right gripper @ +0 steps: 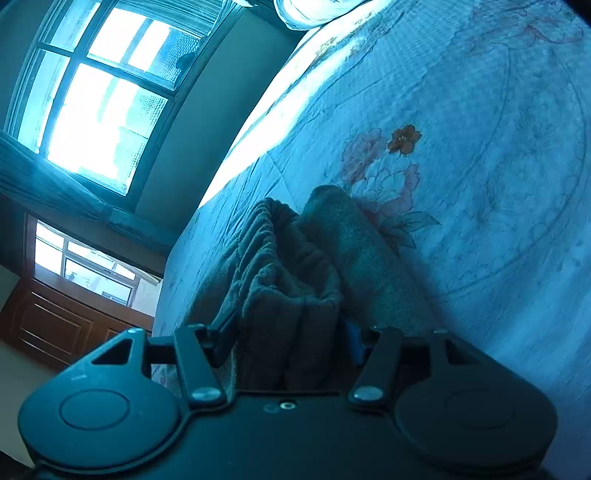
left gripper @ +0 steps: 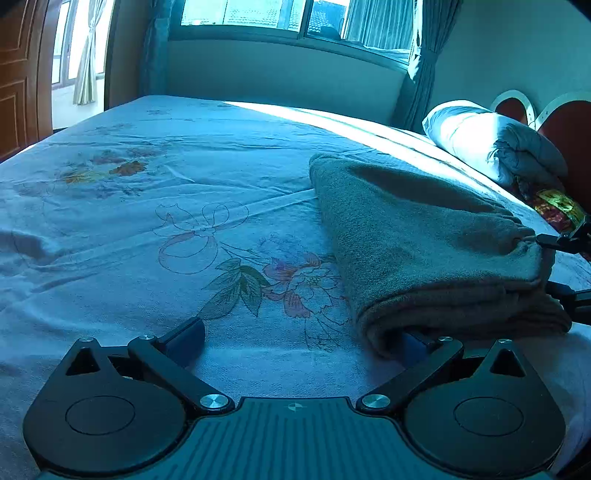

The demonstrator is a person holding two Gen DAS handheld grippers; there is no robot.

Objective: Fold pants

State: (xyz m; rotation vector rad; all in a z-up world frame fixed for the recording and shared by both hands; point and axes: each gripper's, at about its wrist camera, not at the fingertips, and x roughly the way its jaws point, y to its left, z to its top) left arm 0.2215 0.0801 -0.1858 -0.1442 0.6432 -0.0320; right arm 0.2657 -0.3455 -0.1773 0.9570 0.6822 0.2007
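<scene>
The grey pants (left gripper: 424,243) lie folded in a thick stack on the right side of the floral bed sheet (left gripper: 184,221). My left gripper (left gripper: 301,332) stands open at the stack's near corner; its right finger is tucked under the fold edge, and its left finger (left gripper: 184,336) rests on bare sheet. In the right wrist view the bunched end of the pants (right gripper: 288,295) fills the gap between the pads of my right gripper (right gripper: 288,332), which is shut on it. The right gripper's fingers (left gripper: 565,242) show at the stack's far right end.
A rolled quilt (left gripper: 491,140) lies by the headboard (left gripper: 569,129) at the back right. A window (left gripper: 258,14) with curtains runs along the far wall, and a wooden door (left gripper: 18,74) stands at the left. The sheet spreads wide to the left of the pants.
</scene>
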